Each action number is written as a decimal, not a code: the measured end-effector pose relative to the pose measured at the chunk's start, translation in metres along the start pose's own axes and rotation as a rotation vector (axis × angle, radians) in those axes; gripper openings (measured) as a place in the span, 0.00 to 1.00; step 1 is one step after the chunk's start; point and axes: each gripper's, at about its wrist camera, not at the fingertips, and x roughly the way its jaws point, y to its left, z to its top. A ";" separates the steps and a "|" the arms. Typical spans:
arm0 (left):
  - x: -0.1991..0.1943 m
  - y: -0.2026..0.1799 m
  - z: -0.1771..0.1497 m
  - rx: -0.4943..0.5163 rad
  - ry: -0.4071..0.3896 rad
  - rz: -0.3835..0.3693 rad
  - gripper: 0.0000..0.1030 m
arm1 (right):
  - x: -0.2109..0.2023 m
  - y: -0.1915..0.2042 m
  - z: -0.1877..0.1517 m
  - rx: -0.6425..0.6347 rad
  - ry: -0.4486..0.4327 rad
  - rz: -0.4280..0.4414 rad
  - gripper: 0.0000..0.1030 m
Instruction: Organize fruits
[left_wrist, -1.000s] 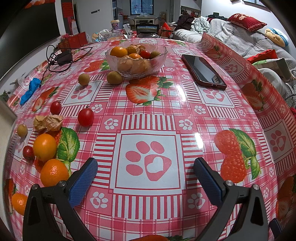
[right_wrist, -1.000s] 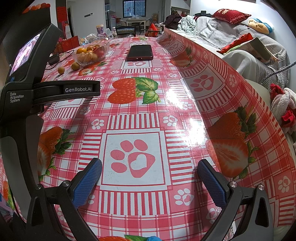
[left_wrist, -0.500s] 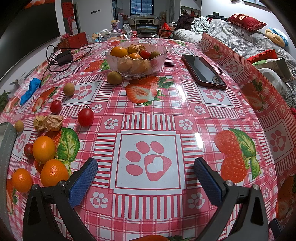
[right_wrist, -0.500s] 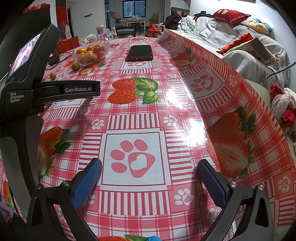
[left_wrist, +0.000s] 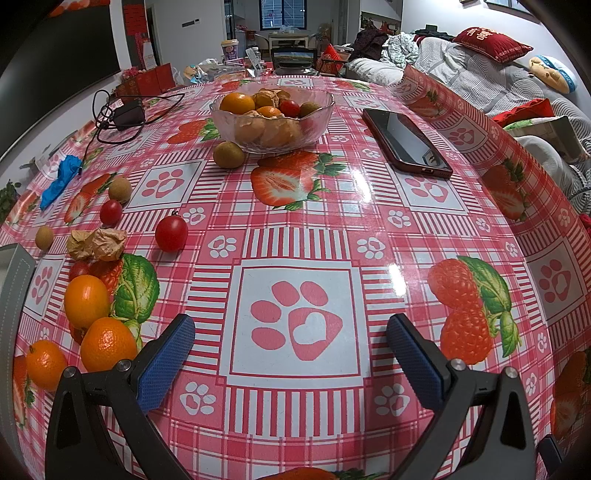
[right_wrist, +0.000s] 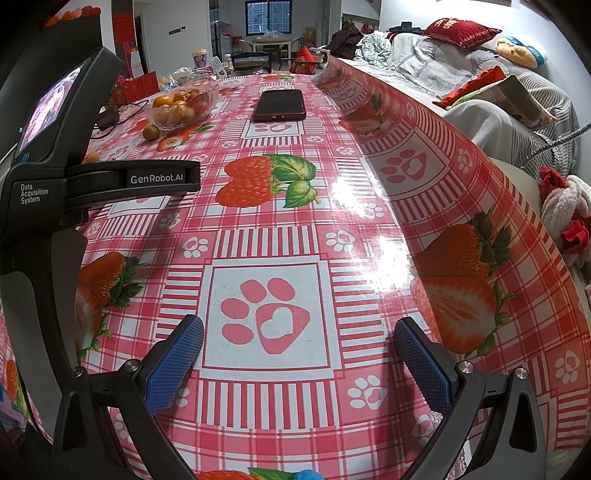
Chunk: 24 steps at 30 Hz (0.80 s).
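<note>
Red-checked oilcloth (left_wrist: 295, 221) with paw and strawberry prints covers the table. Nearest, the left gripper (left_wrist: 291, 354) and right gripper (right_wrist: 299, 350) hover with fingers spread, empty. Oranges (left_wrist: 107, 343), tomatoes (left_wrist: 171, 233) and what may be longans (left_wrist: 120, 189) lie scattered left; the glass bowl (left_wrist: 273, 114) sits far back beside a phone (left_wrist: 406, 138). Sofa clutter (left_wrist: 480, 66) crowds the right edge.

a clear glass bowl (left_wrist: 273, 122) heaped with oranges and tomatoes stands upright; loose round orange tangerines (left_wrist: 107, 343), red cherry tomatoes (left_wrist: 171, 233) and tan longans (left_wrist: 229, 155) lie scattered left.
</note>
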 end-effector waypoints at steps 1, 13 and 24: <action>0.000 0.000 0.000 0.000 0.000 0.000 1.00 | 0.000 0.000 0.000 0.000 0.001 0.000 1.00; 0.000 0.000 0.000 0.001 -0.001 0.001 1.00 | 0.001 0.001 0.001 0.000 0.005 -0.001 1.00; -0.041 0.020 -0.016 0.118 0.086 -0.132 1.00 | 0.003 0.000 0.003 -0.004 0.007 -0.006 1.00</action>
